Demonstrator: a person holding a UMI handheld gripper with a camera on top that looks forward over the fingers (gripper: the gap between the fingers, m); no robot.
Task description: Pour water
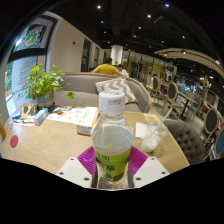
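A smooth, pale wooden table (40, 145) spreads beyond the bottle. The clear plastic water bottle (112, 140), cylindrical with a white cap and green label, stands upright, pinched between the gripper (112, 168) pads. A small glass (152, 135) sits just right of the bottle.

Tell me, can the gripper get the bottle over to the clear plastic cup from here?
Probably yes. The gripper has its fingers shut on the clear plastic water bottle with the green label, and the clear plastic cup stands just beside it on the round wooden table, nothing between them. The white cap looks still on.
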